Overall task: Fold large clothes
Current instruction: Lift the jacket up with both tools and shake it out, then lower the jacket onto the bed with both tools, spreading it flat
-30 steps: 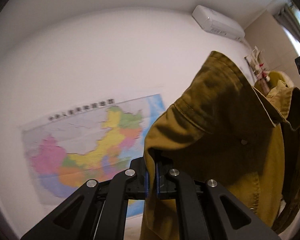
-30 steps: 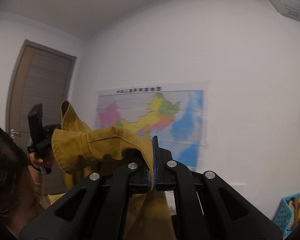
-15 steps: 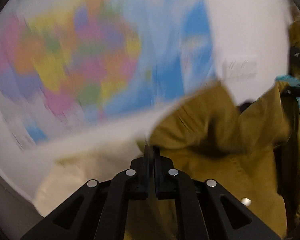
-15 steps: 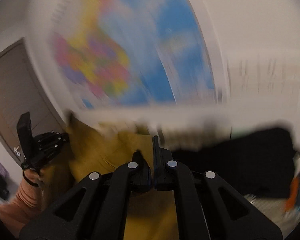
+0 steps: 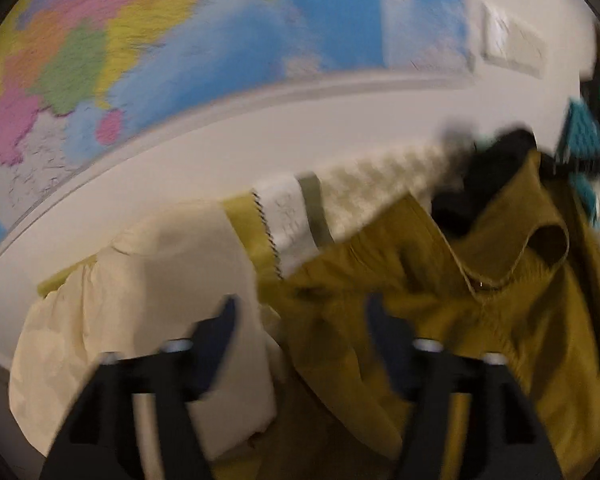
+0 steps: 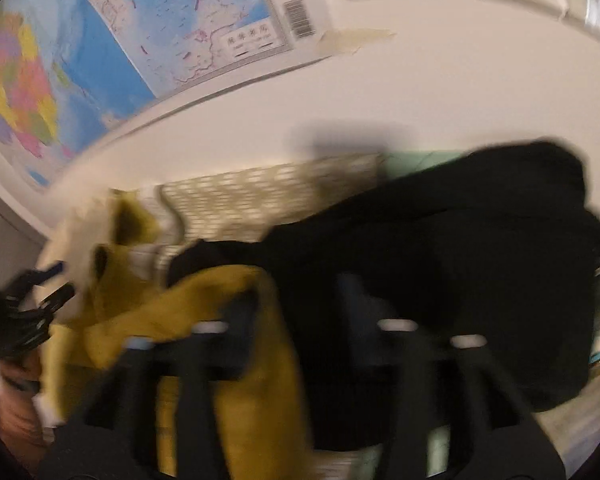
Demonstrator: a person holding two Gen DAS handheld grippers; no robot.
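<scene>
Just right of the cream pillow (image 5: pixel 140 320), the mustard jacket (image 5: pixel 480 320) sprawls rightward toward the black garment (image 6: pixel 440 280); left gripper (image 5: pixel 300 320) and right gripper (image 6: pixel 296 304) both gape wide, holding nothing, left nearer.

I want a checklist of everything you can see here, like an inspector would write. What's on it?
Surface: pale bedding with a bumpy pattern under the clothes; blurred.
Job's things: mustard jacket lying crumpled on the bedding, not folded yet.
Clutter: black garment beside the jacket; cream pillow; teal basket at the far edge.
Grippers: left gripper open, jaws apart over the jacket; right gripper open, a jacket fold draped by its left finger.
Cables: nothing seen.
Surroundings: white wall with a colourful map taped up.
</scene>
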